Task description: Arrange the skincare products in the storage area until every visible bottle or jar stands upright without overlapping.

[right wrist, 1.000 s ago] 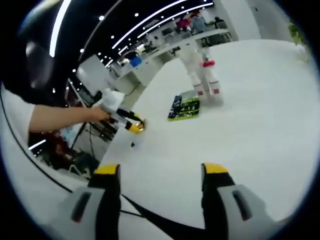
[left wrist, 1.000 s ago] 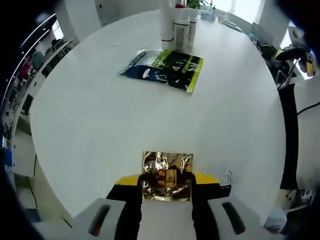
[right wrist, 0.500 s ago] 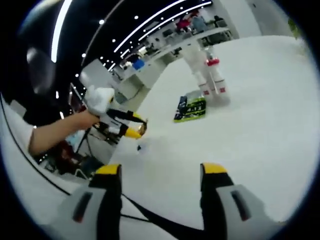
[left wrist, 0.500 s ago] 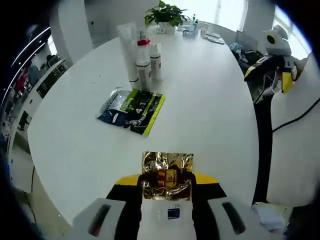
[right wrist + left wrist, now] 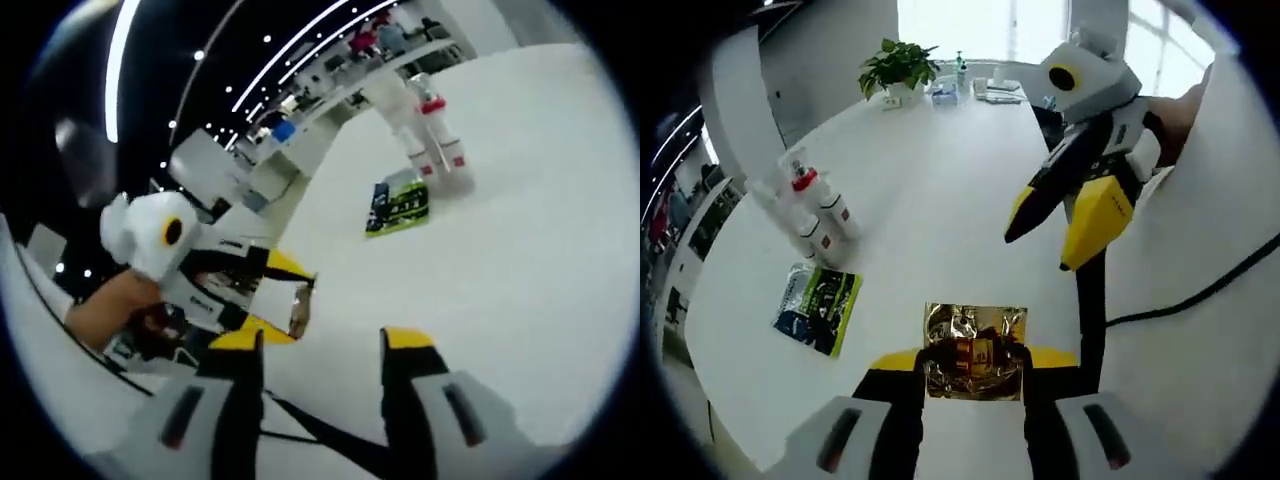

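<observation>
My left gripper (image 5: 975, 362) is shut on a crinkled gold foil sachet (image 5: 975, 335), held above the white round table (image 5: 940, 200). My right gripper (image 5: 1037, 252) hangs close by at the upper right, open with nothing between its yellow-tipped jaws. Three white bottles with red caps (image 5: 815, 212) stand upright together at the left. Beside them lie flat green and blue sachets (image 5: 818, 308). In the right gripper view my right gripper (image 5: 320, 345) is open, the left gripper (image 5: 290, 300) holds the gold sachet (image 5: 299, 318) just ahead of it, and the bottles (image 5: 432, 135) and sachets (image 5: 400, 205) sit farther off.
A potted plant (image 5: 898, 68) and small items (image 5: 985, 88) stand at the table's far edge. A black cable (image 5: 1200, 295) trails at the right. A hand (image 5: 110, 305) holds the left gripper. Office shelving (image 5: 280, 135) lies beyond the table.
The two grippers have come close together, the left one still holding the gold sachet. Both views have swung; the bottles and flat sachets stay put on the table.
</observation>
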Demonstrator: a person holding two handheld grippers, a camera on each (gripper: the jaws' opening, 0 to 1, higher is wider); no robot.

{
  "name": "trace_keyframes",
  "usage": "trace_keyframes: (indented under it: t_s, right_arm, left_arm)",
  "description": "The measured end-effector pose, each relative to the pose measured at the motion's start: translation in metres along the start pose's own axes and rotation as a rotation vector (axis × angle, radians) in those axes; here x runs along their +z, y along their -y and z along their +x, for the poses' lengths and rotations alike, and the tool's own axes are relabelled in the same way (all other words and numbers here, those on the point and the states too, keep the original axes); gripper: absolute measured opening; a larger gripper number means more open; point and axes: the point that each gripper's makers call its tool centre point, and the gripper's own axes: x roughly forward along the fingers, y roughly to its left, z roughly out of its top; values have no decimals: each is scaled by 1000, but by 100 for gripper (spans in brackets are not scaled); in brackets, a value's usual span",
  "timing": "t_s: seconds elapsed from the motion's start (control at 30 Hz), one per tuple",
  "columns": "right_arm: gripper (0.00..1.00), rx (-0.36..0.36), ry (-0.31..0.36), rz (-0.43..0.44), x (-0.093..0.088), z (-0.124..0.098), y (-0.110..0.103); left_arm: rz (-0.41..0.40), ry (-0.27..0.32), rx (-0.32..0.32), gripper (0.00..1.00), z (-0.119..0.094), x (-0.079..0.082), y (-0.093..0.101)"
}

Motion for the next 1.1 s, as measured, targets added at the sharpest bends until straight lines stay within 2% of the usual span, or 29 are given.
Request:
trace_keyframes:
  t_s: [0.13,0.3,0.47,0.57,0.6,0.7,0.87,0.97,1.03,1.07,1.1]
  right_arm:
    - [36,9,-1,21,-1,-1,0]
    - [28,41,-20,99,-6,-1,-5]
    - [12,79,-53,159,-13,-1,-11]
    - [4,87,-51,167,-11,-1,-11]
    - [2,103,-54,199,-11,-2,-14]
    - [1,105,-62,211,-12,-3,-14]
    - [0,132,-23,276,-6,-6,-14]
    - [0,122,5,282,-1,-10,-10]
    - [0,135,33,285,4,-12,-11]
    - [0,137,40,287,5,-13,-12]
    - [0,141,49,289,8,-14,-12]
  left_arm:
    - [1,32,-26,39,1,17,16]
    - [77,53,-55,39,2,35,34]
    - [109,89,-72,39,-1,51,43]
    - [118,94,-84,39,0,54,47]
    - [121,94,-81,39,0,54,47]
    - [114,113,-86,39,1,56,48]
    - [-10,173,-110,41,-4,59,46]
    - [-159,250,-121,42,-11,62,37]
    - [-307,313,-133,43,-16,62,29]
    - [-333,321,-131,44,-17,62,28]
    - [-407,335,-118,44,-17,60,22]
